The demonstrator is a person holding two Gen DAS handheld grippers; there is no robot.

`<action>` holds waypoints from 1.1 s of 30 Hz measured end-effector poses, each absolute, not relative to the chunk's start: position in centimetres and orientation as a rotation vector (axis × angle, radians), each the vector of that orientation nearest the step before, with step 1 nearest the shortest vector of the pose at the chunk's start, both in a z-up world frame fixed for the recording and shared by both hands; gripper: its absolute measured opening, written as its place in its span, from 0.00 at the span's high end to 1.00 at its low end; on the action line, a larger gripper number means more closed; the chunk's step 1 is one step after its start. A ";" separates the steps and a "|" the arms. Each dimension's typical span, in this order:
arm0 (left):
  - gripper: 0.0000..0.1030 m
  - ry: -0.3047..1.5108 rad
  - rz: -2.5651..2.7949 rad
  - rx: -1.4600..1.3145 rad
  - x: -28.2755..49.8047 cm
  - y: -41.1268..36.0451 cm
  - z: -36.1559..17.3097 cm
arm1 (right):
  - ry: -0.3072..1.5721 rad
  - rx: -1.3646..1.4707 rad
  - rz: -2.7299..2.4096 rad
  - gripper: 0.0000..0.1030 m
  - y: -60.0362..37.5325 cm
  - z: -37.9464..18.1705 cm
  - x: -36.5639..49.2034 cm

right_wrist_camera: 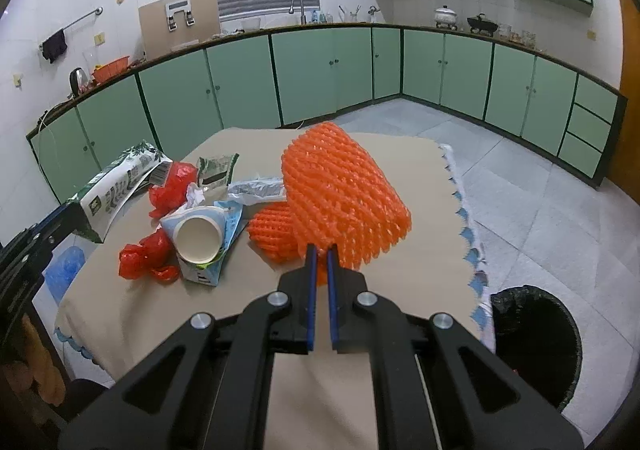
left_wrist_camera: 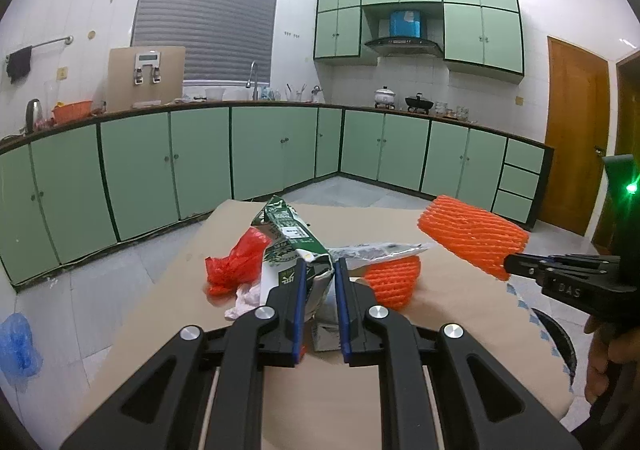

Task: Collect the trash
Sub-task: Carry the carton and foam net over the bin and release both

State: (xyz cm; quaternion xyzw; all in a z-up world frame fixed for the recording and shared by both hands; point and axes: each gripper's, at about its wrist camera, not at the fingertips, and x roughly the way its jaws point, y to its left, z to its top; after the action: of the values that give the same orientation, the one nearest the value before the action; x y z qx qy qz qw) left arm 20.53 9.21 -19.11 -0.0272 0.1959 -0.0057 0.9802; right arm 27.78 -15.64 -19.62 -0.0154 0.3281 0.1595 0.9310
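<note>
**Orange net sleeve lifted; bin lies low to the right tool's right**

The right tool (right_wrist_camera: 322,250) is clenched on the edge of an orange foam-net fruit sleeve (right_wrist_camera: 344,189), its blue pads nearly together with the mesh pinched between them. The sleeve hangs clear of the beige cloth-covered worktop (right_wrist_camera: 400,274), its long axis running up and away from the fingertips. From the left wrist view the same sleeve (left_wrist_camera: 472,236) floats above the worktop's right side, held at its near right end.

The black-lined round trash bin (right_wrist_camera: 536,342) stands on the floor just off the worktop's right near corner, below and to the right of the right tool. So the coming carry likely goes rightward and down past the scalloped cloth edge, and the right hand is plainly the nearer one.

The left tool (left_wrist_camera: 320,270) is clenched on a green and white crumpled carton (left_wrist_camera: 296,238), whose long axis points away from it towards the far cabinets. A second orange net sleeve (right_wrist_camera: 274,236), red plastic bags (right_wrist_camera: 144,256) and a white paper cup (right_wrist_camera: 199,240) lie on the worktop between the two tools.
</note>
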 end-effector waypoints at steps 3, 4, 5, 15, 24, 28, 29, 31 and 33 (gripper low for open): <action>0.87 0.385 -0.029 -0.049 20.2 8.3 -18.4 | 0.656 -0.027 0.314 0.96 -16.9 -18.7 26.6; 0.87 0.383 -0.035 -0.046 20.2 8.0 -18.2 | 0.647 -0.030 0.305 0.96 -17.5 -18.3 26.1; 0.87 0.381 -0.049 -0.043 20.2 7.4 -18.0 | 0.639 -0.030 0.293 0.96 -18.2 -18.0 25.6; 0.87 0.389 -0.303 0.039 21.1 -3.8 -16.8 | 0.622 -0.019 0.094 0.96 -29.4 -16.9 23.0; 0.87 0.560 -0.659 0.074 25.4 -19.8 -20.0 | 0.766 0.032 -0.119 0.96 -42.7 -23.5 24.1; 0.86 0.687 -0.759 0.082 28.2 -26.1 -22.7 | 0.878 0.097 -0.155 0.96 -47.2 -28.3 26.5; 0.86 0.737 -0.784 0.092 29.4 -28.2 -23.6 | 0.898 0.109 -0.163 0.96 -48.0 -29.4 27.1; 0.86 0.800 -0.802 0.111 31.0 -31.2 -25.2 | 0.944 0.135 -0.170 0.96 -49.6 -31.4 28.5; 0.86 0.872 -0.805 0.129 33.1 -34.2 -27.2 | 0.989 0.174 -0.187 0.96 -51.2 -33.4 29.7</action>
State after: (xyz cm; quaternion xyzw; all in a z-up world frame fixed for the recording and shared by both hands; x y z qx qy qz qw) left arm 33.11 -34.19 -27.24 0.0606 0.4105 -0.3790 0.8271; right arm 29.74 -51.16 -33.43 0.0831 0.4732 -0.0894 0.8725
